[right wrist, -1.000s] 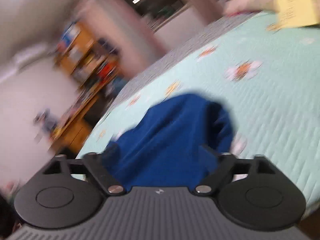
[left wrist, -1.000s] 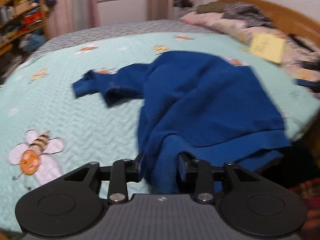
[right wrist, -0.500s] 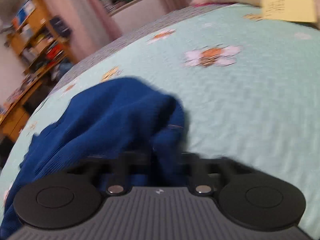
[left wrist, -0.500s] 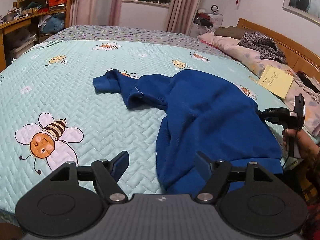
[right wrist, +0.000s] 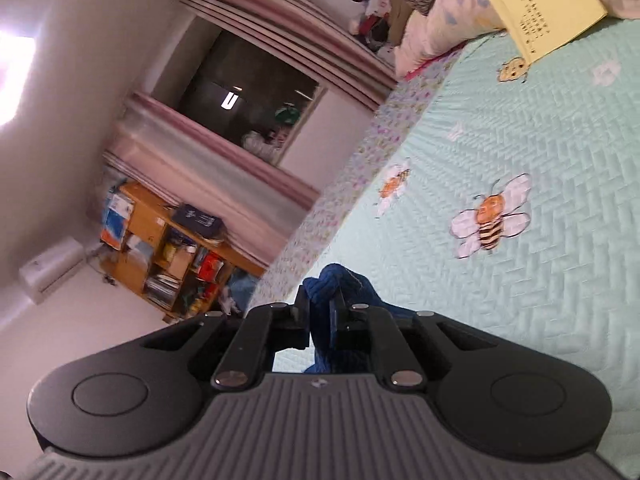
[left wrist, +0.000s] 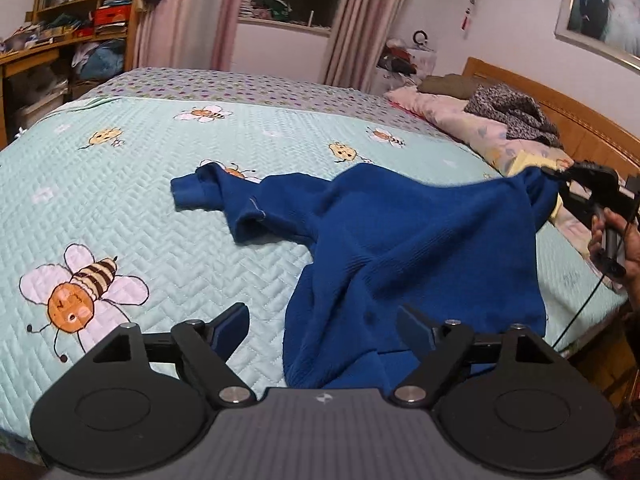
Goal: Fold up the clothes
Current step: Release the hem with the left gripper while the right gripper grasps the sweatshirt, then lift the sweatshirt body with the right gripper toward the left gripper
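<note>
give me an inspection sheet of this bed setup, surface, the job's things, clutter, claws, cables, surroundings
Surface: bee-print quilt on the bed, lying flat.
Job's things: blue sweater, crumpled, one edge lifted to the right, hem hanging over the near edge.
Clutter: yellow paper by the pillows; patterned clothes on the pillows.
Claws: left claw open, holding nothing; right claw shut on the sweater.
Cables: black cable hanging below the right hand.
Surroundings: bookshelf, curtains, window, wooden headboard.

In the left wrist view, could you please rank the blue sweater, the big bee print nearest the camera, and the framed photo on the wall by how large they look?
1. blue sweater, largest by far.
2. big bee print.
3. framed photo, partly cut off by the picture's edge.

The last two are unsure: the bee is near the camera, and the photo is far away.
</note>
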Tool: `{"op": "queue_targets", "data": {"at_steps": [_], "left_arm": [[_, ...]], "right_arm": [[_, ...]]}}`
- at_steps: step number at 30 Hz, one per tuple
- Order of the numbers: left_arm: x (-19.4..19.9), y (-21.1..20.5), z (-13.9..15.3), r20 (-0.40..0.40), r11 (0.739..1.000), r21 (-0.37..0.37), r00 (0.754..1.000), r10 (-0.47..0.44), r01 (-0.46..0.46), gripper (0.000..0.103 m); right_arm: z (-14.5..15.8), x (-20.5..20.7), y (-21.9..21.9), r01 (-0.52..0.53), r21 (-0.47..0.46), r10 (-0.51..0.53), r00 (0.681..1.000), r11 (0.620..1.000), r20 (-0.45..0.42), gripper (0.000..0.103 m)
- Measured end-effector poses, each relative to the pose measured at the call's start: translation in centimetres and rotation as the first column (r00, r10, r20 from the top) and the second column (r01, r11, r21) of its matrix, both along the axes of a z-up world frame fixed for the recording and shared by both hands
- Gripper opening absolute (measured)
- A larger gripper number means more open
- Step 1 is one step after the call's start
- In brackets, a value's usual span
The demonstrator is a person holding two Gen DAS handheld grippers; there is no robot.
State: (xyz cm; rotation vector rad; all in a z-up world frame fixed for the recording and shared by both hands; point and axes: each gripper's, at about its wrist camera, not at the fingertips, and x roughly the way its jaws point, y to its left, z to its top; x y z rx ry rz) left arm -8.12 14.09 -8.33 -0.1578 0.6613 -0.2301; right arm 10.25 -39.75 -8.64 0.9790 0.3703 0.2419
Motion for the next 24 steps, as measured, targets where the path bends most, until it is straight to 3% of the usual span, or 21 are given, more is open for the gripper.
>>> {"op": "queue_targets", "data": {"at_steps": [2,5,7,9,10,12,14,15,17,18,20,24], "left_arm": [[0.0,0.2,-0.1,-0.004,1.0,0.001,1.0,0.01,-0.01,0.086],[-0.1,0.7,-0.3,-0.001,1.0,-0.004,1.0,0.024,-0.024,0.088],[-0.1,1.0,-0.4,0.002,0.999,-0.007,0.999,0.033,-0.033,0.09],[-0.1,1.4,-0.5,0.004,0.999,-0.011,0.999,0.042,-0.042,0.092],[-0.1,1.5,-0.5,0.004,0.999,-0.013,0.999,0.046,-0.046,0.093],[0.3,1.9,-1.1,-0.014,0.998,-0.035,0.998,0.055,-0.055,0.093],[0.9,2.0,-1.6,-0.038,0.997,-0.053,0.997,0.061,-0.063,0.093],[1.3,1.9,-1.9,-0.052,0.996,-0.061,0.997,0.061,-0.064,0.093],[1.6,1.4,-2.1,-0.063,0.996,-0.069,0.997,0.043,-0.047,0.093],[1.7,1.0,-2.1,-0.059,0.997,-0.064,0.998,0.03,-0.034,0.093],[1.9,0.3,-2.1,-0.054,0.999,-0.053,0.999,0.006,-0.009,0.094],[2.7,-1.5,-2.0,-0.049,0.999,-0.047,0.998,-0.029,0.026,0.093]], "right_arm": [[-0.4,0.0,0.2,-0.004,-0.01,0.004,0.999,1.0,-0.037,0.01],[-0.4,-1.2,1.6,-0.06,0.063,0.061,0.998,0.996,-0.005,0.01],[0.4,-2.6,3.5,-0.214,0.118,0.205,0.975,0.97,0.082,0.01],[1.2,-3.9,6.4,-0.41,0.063,0.398,0.906,0.91,0.145,0.01],[1.1,-5.0,8.8,-0.54,0.002,0.535,0.834,0.841,0.134,0.01],[-0.3,-6.7,12.6,-0.683,-0.11,0.687,0.727,0.722,-0.002,0.01],[-2.9,-8.1,15.3,-0.71,-0.251,0.676,0.704,0.658,-0.22,0.01],[-4.5,-8.5,15.6,-0.688,-0.307,0.614,0.725,0.657,-0.312,0.012],[-6.3,-8.9,14.4,-0.663,-0.253,0.564,0.74,0.705,-0.367,0.016],[-6.7,-9.0,13.5,-0.66,-0.18,0.572,0.733,0.729,-0.368,0.021],[-6.2,-9.3,12.3,-0.646,-0.141,0.574,0.742,0.75,-0.347,0.033],[-2.8,-9.1,10.9,-0.58,-0.234,0.528,0.811,0.78,-0.25,0.052]]}}
